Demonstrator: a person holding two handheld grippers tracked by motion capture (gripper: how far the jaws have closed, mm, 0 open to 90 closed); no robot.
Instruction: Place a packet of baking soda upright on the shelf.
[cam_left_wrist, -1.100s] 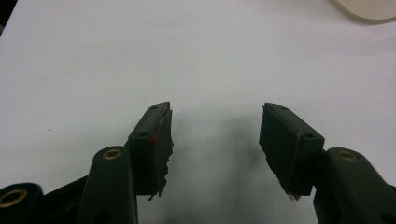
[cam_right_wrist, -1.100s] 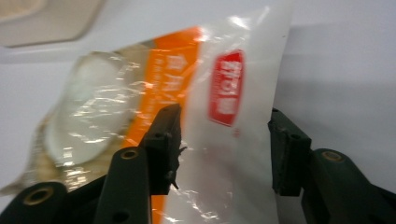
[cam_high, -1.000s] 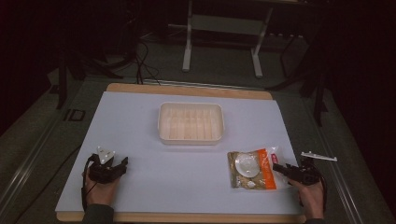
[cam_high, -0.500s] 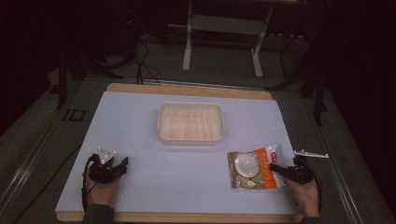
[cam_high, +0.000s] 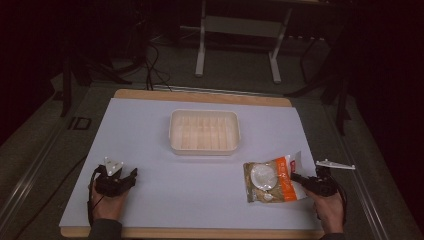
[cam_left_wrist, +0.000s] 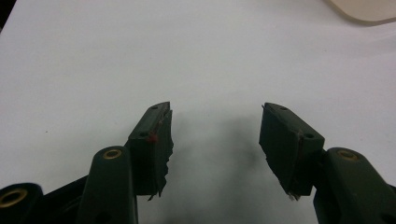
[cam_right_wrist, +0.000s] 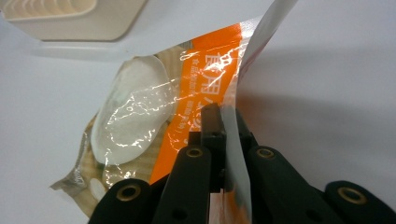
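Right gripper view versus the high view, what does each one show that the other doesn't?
Right gripper view: the tongs pinch the packet's white edge strip, with orange printed lettering and a pale round piece under clear film.

High view: both hands, the left tongs open over bare white table, metal stands on the floor behind, and the whole cream tray.

Both: the orange packet lying on the table with the tray beyond it, and the right tongs having just closed on the packet's edge.

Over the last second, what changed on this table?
The right gripper edged in and its jaws have just been closing; they now pinch the edge of the orange snack packet. The left gripper, open, and the cream tray stayed put.
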